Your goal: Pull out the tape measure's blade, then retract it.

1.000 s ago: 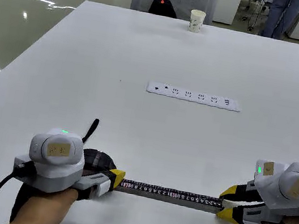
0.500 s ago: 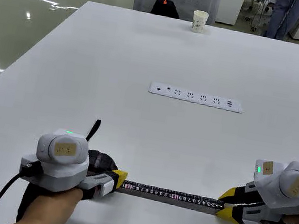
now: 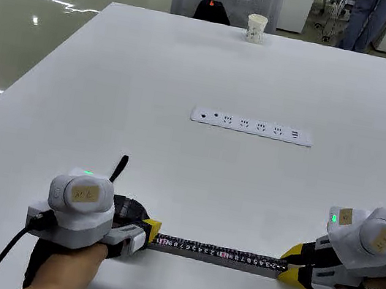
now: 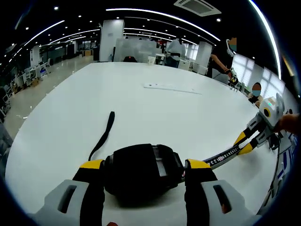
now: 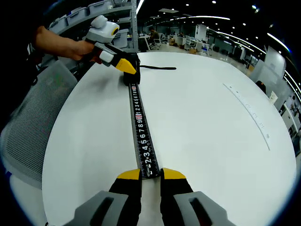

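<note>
At the lower left of the head view, our left gripper (image 3: 151, 228) clamps the black tape measure case (image 4: 141, 172), one yellow-tipped jaw pressed on each side. In that view the gripper's grey body hides most of the case. The blade (image 3: 216, 252) lies flat along the white table (image 3: 190, 70) toward the lower right. There our right gripper (image 3: 288, 264) pinches its end, the jaws narrowed onto it. The end hook sits between the fingertips and we cannot make it out. In the left gripper view the blade leaves the case behind the right-hand jaw, so the slot is hidden. A black wrist strap (image 4: 104, 134) trails from the case across the table. A white power strip (image 3: 252, 125) lies at mid-frame, and a paper cup (image 3: 255, 27) stands near the top edge, its print too small to read.
</note>
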Demonstrator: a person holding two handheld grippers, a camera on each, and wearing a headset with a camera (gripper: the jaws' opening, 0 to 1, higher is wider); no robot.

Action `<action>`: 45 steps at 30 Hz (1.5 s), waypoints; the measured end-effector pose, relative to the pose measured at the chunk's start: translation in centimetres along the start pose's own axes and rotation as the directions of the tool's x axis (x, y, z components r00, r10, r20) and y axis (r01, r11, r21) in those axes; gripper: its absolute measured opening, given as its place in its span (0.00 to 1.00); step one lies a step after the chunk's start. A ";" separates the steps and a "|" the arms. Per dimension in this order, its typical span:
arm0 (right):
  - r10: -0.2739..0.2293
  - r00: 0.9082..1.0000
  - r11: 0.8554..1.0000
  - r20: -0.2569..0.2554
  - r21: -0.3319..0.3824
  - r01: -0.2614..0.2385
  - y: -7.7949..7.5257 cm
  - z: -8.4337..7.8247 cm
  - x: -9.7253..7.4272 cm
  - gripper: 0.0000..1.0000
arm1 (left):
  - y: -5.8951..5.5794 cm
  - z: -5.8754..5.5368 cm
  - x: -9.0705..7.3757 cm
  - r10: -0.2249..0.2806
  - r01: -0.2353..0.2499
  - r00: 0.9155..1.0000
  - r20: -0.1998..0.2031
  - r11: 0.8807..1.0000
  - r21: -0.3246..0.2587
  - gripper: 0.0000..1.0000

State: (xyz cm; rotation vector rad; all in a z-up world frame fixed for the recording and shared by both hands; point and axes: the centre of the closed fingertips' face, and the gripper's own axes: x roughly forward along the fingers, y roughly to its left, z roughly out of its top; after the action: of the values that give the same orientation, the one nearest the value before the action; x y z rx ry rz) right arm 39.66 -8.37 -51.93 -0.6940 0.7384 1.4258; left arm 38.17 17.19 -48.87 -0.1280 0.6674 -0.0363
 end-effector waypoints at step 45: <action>-0.008 1.000 1.000 0.004 0.014 0.008 0.0 -0.1 -0.1 0.10 | 0.3 -0.6 0.1 0.032 -0.030 0.997 -0.067 0.999 0.023 0.60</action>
State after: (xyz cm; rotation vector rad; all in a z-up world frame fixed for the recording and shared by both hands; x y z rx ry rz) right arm 39.61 -8.55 -51.88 -0.6830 0.7411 1.4128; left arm 37.90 17.40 -49.48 -0.0954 0.7360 -0.0184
